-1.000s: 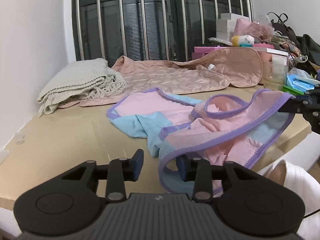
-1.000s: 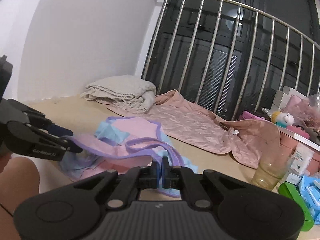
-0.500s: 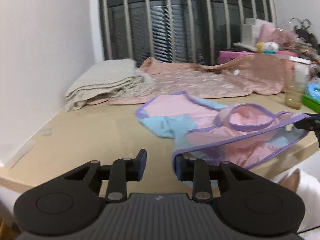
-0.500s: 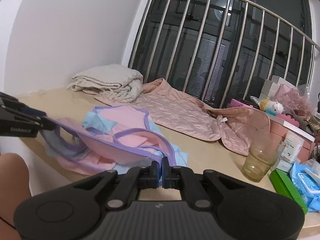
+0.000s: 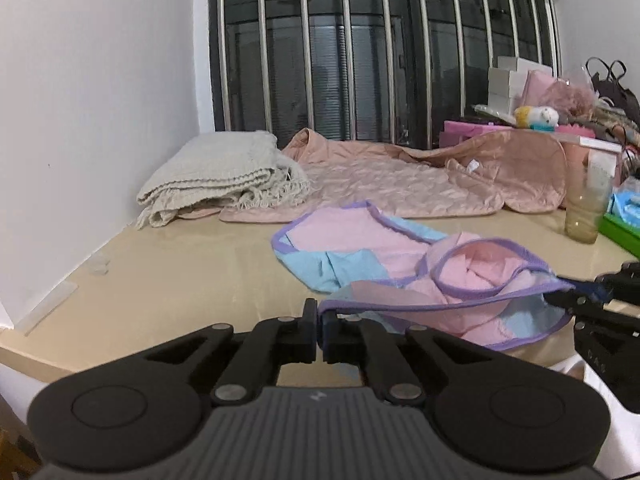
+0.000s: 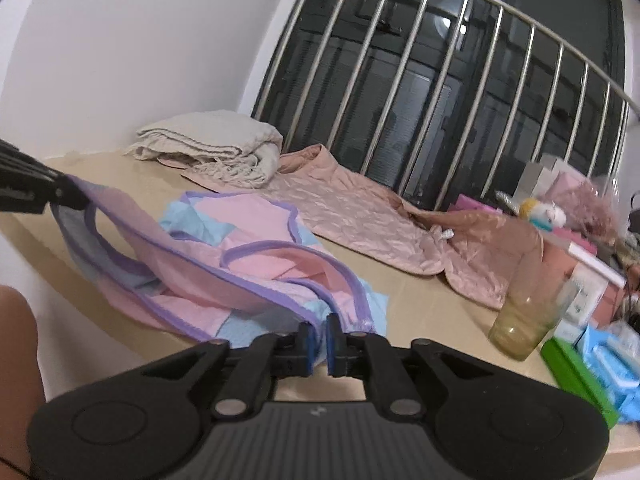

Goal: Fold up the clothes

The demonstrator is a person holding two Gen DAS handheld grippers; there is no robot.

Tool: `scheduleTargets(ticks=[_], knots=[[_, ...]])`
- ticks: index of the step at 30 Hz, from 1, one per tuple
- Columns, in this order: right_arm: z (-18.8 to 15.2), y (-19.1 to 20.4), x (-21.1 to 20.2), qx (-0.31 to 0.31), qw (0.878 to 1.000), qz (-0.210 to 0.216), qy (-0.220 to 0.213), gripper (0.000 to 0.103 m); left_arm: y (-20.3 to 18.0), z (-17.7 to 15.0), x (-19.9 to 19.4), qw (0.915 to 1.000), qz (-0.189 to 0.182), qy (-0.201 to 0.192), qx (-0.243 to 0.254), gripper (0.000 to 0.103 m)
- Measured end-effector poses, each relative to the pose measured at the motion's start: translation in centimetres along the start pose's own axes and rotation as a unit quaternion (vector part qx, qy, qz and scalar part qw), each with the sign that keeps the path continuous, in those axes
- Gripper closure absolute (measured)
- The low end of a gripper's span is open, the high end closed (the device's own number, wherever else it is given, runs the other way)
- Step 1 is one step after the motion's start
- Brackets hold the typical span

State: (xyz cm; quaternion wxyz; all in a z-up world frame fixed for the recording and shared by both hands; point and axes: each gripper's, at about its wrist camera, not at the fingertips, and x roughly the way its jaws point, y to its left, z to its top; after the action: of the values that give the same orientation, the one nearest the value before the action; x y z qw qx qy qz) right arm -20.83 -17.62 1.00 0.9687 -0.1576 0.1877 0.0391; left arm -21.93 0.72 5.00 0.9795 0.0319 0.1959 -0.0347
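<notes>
The garment (image 5: 360, 240) is pink and light blue with purple trim. It lies crumpled, its near edge lifted and stretched.

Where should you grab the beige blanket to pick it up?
Best guess: grip the blanket by its thick folded edge facing the table's front. Come from the front, low along the table, since the wall and the pink quilt crowd its other sides.

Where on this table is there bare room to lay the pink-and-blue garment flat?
Bare tabletop lies between the wall, the folded cream blanket and the garment. A narrower strip runs between garment and glass. Behind, the quilted pink jacket and clutter crowd it.
</notes>
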Motion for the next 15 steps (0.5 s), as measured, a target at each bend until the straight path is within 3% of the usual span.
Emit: scheduleTargets(ticks=[6, 9, 11, 13, 15], knots=[[3.2, -2.7, 1.5, 0.072, 0.997, 0.030, 0.004, 0.101, 1.2, 4.7, 0.8, 0.9985, -0.020, -0.036, -0.036, 0.101], [8.5, -5.7, -1.1, 0.109, 0.991, 0.028, -0.070, 0.101, 1.2, 10.2, -1.9, 0.9927, -0.016, -0.116, -0.028, 0.101], [12.9, -7.5, -4.7, 0.103, 0.984, 0.020, -0.141, 0.101, 0.9, 14.1, -6.1, 0.9793, -0.016, -0.202, -0.013, 0.101], [17.0, -8.9, -9.6, 0.088, 0.971, 0.008, -0.221, 0.101, 0.7, 17.5, -10.7, 0.9585, -0.013, -0.285, 0.003, 0.098], [19.8, -9.5, -14.5, 0.064, 0.953, -0.005, -0.296, 0.101, 0.5, 19.9, -13.9, 0.9459, -0.015, -0.324, 0.018, 0.087]])
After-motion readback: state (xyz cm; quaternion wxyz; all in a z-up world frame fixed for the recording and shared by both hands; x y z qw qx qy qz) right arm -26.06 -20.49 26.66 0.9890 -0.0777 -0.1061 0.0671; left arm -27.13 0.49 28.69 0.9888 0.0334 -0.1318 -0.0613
